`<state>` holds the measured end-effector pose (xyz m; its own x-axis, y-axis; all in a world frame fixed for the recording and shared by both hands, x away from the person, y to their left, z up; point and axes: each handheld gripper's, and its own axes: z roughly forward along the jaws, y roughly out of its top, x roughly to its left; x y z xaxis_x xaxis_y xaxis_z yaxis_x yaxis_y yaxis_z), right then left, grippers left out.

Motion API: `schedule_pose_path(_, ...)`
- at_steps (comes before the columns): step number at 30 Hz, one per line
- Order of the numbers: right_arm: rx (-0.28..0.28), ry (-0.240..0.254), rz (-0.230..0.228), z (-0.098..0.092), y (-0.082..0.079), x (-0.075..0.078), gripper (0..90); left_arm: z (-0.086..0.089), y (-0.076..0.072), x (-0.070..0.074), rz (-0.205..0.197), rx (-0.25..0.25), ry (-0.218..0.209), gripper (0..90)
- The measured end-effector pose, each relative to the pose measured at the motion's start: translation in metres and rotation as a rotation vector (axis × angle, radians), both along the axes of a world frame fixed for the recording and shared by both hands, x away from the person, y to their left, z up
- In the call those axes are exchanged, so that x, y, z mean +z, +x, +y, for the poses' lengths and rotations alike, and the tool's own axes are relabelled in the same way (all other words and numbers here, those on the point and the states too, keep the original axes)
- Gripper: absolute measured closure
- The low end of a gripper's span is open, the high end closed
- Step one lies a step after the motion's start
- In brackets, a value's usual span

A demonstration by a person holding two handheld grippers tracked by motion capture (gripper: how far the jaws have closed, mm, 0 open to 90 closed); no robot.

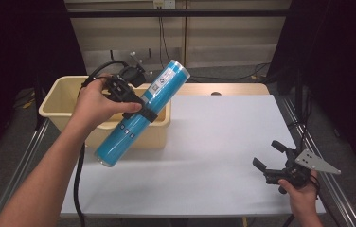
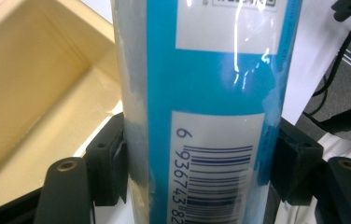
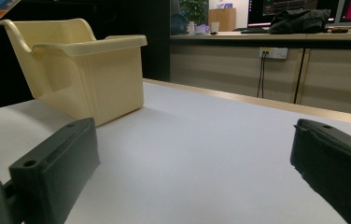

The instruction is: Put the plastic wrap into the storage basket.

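Note:
A long blue cylindrical tube [image 1: 140, 113] with white labels and a barcode hangs tilted over the front rim of a cream plastic bin [image 1: 62, 97]. My left gripper [image 1: 140, 109] is shut on the tube's middle. In the left gripper view the tube [image 2: 206, 93] stands between both black jaws, pressed on each side, with the bin's inside [image 2: 38, 93] behind it. My right gripper [image 1: 267, 156] rests low at the table's right front corner, open, with nothing between its fingers. In the right gripper view the bin [image 3: 80, 65] stands ahead at the left.
The white table top [image 1: 218, 142] stretches between the bin and the right gripper. A black cable [image 1: 77, 184] trails from the left gripper along the forearm. Metal rails run along both table sides. Dark curtains and a wall with cables lie beyond.

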<state>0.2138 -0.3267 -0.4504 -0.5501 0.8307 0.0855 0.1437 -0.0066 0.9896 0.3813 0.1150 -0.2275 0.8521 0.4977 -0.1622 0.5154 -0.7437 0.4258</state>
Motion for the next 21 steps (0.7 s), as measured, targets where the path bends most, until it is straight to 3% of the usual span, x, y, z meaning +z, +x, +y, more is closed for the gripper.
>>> schedule_pose_path(6, -0.001, 0.0, -0.001, 0.0, 0.0, 0.0, 0.7, -0.004, 0.01, 0.003, 0.007, -0.009, 0.001, 32.2)
schedule_pose_path(21, -0.007, 0.002, 0.0, -0.002, 0.0, -0.002, 0.7, -0.012, 0.033, 0.014, -0.034, -0.042, 0.022, 32.2)
